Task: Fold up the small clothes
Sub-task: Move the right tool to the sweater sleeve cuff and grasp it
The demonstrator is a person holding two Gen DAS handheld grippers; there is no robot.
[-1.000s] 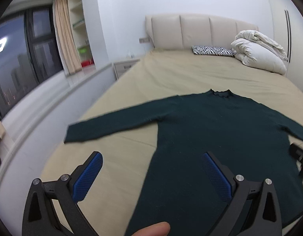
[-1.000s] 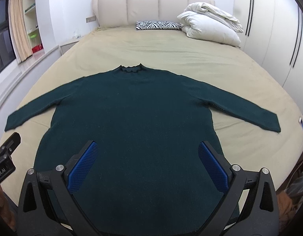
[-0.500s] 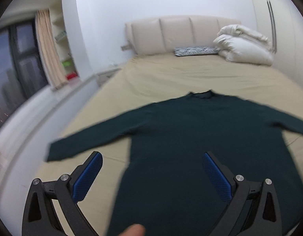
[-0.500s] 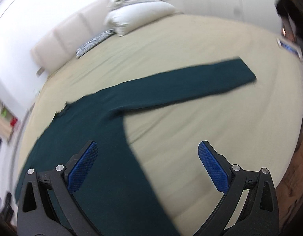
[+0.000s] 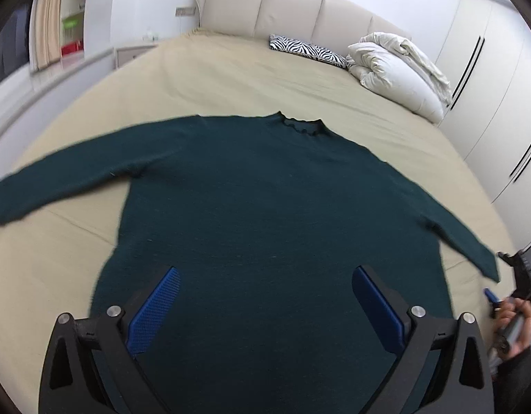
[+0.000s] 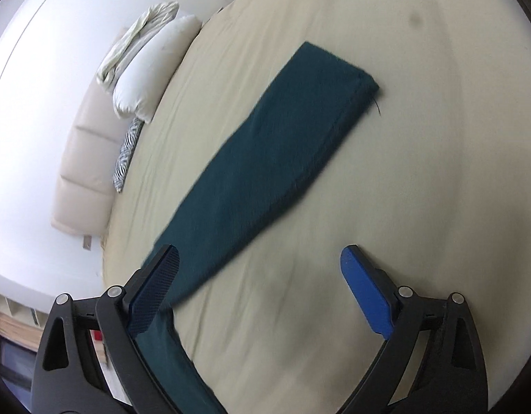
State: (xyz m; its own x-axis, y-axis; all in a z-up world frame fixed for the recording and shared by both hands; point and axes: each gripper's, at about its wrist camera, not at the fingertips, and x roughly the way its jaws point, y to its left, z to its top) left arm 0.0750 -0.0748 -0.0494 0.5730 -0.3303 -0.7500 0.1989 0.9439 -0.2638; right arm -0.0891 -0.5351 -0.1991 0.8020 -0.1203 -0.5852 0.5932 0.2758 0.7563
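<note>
A dark green long-sleeved sweater (image 5: 265, 207) lies flat on the beige bed (image 5: 230, 79), both sleeves spread out, collar toward the headboard. My left gripper (image 5: 265, 296) is open and empty, hovering above the sweater's lower body near the hem. My right gripper (image 6: 258, 276) is open and empty, tilted, just above the bed next to the sweater's right sleeve (image 6: 275, 158), whose cuff (image 6: 348, 69) lies ahead of the fingers. The right gripper also shows at the right edge of the left wrist view (image 5: 517, 276), beyond that cuff.
A white folded duvet (image 5: 400, 69) and a zebra-print pillow (image 5: 306, 50) lie by the padded headboard (image 5: 282, 7). White wardrobes (image 5: 489, 86) stand to the right, a windowsill and nightstand (image 5: 134, 53) to the left.
My right gripper swung right and down from over the sweater's body to its right sleeve, rolling sideways. My left gripper turned right and now centres over the sweater's body.
</note>
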